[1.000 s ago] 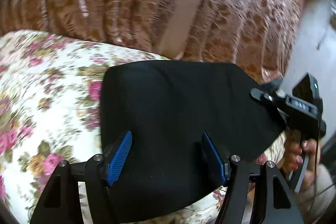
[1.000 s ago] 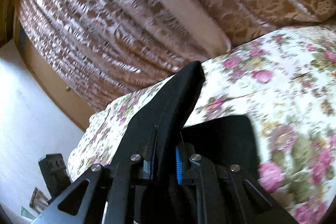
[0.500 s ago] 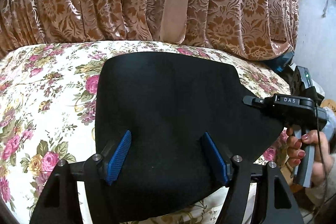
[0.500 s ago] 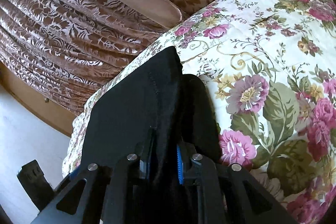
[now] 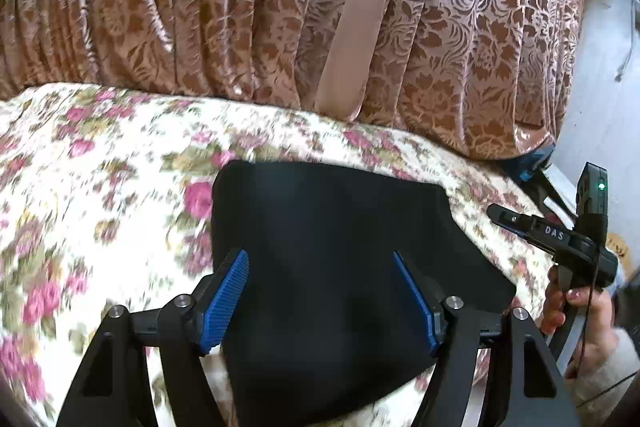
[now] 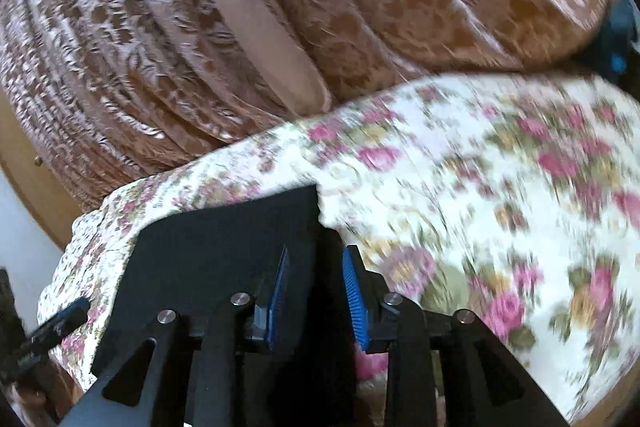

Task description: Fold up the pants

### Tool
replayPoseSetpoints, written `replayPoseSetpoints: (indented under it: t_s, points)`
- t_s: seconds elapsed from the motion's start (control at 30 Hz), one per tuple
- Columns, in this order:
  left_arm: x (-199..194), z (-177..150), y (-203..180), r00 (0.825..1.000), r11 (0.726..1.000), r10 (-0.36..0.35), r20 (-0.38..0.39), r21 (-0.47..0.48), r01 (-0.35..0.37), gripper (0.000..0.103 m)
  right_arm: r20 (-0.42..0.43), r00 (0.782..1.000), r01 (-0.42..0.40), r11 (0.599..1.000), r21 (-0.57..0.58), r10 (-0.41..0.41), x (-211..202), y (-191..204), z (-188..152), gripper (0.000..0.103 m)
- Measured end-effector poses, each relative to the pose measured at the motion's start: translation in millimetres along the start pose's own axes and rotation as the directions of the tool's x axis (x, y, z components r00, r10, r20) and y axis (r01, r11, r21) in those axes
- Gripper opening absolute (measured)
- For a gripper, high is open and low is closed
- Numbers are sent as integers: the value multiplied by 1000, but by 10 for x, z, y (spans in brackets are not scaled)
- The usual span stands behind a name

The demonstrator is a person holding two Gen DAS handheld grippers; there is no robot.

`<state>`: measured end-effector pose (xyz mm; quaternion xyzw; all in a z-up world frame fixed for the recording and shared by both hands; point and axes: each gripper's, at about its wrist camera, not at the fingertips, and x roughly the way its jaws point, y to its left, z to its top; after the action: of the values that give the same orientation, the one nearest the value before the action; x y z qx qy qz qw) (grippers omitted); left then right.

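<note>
The black pants [image 5: 344, 267] lie folded into a flat dark slab on the bed [image 5: 100, 227], near its right end and close to the near edge. In the left wrist view the floral cover runs wide and bare to the left of the pants, and a narrower strip of it shows beyond their far edge up to the brown patterned curtain [image 5: 240, 7], which closes off the far side. To the right the bed ends and a pale wall [image 5: 600, 87] stands close by.

The left tongs [image 5: 320, 299] are spread wide above the pants, their blue pads clear of the cloth with nothing gripped. The right tongs [image 6: 316, 291] are opening; a raised fold of the pants sits in the gap, and the pads no longer press on it. In the left wrist view the right tongs [image 5: 520, 223] point in from the right, off the pants' right edge, held by a hand [image 5: 576, 311] partly cut off by the picture's edge.

Both views are blurred over the floral cover, so its print is smeared. The pants show no seam, waistband or leg opening; the cloth is too dark to tell its layers. Their near edge is hidden behind the tongs' black frames. A blue object [image 5: 532, 163] at the curtain's lower right corner cannot be made out.
</note>
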<state>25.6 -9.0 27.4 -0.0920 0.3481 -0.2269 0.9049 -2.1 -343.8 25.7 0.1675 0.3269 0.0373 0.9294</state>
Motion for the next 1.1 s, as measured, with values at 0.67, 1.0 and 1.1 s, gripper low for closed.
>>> replayPoseSetpoints:
  t_s: [0.67, 1.0, 1.1]
  points:
    - [1370, 473, -55, 962, 997, 72, -264, 52, -60, 54, -229, 966, 50, 960, -274, -116, 1174, 508, 194, 25]
    - [1553, 409, 9, 971, 997, 63, -230, 48, -53, 54, -162, 982, 56, 967, -249, -99, 1325, 383, 104, 25]
    - [1547, 399, 6, 974, 997, 64, -219, 52, -54, 54, -152, 984, 58, 968, -242, -96, 1319, 377, 94, 25]
